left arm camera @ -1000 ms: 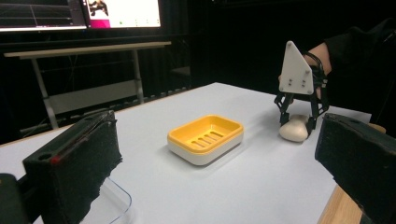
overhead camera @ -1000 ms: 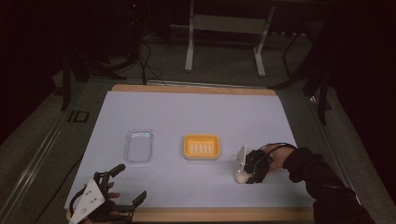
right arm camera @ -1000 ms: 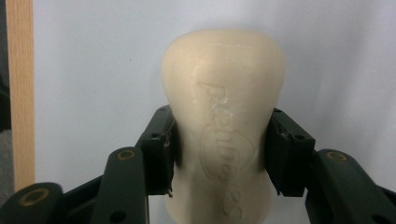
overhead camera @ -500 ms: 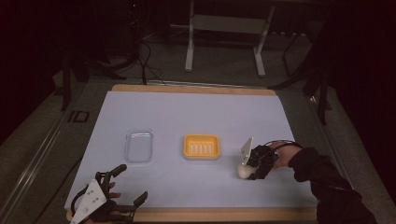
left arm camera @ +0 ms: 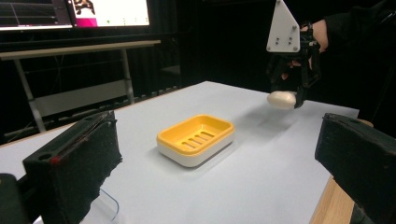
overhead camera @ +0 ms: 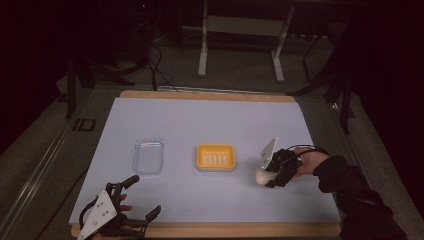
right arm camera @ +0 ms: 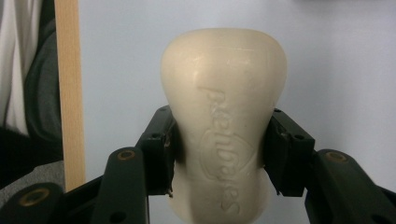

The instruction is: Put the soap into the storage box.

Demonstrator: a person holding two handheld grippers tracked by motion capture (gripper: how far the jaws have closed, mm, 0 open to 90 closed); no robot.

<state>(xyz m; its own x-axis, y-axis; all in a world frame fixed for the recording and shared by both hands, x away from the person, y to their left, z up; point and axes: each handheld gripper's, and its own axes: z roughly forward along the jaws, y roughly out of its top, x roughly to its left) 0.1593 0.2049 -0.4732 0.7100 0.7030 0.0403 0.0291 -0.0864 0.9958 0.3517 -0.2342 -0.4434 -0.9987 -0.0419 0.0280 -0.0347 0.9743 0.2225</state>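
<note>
Right gripper [overhead camera: 270, 176]: jaws clamped on both sides of the soap bar [right arm camera: 224, 121], held above the surface at centre right of the high view.
Soap bar: cream, smooth, rounded, embossed lettering.
Left gripper [overhead camera: 131, 200]: jaws spread wide with nothing between them, lower left by the wooden edge [overhead camera: 210, 230].
Open room: bare pale surface [overhead camera: 210, 120] around the soap dish [overhead camera: 216, 157].
Soap dish: yellow slotted tray, white base.
Clear lid [overhead camera: 148, 155]: rounded rectangle, left of the soap dish.
</note>
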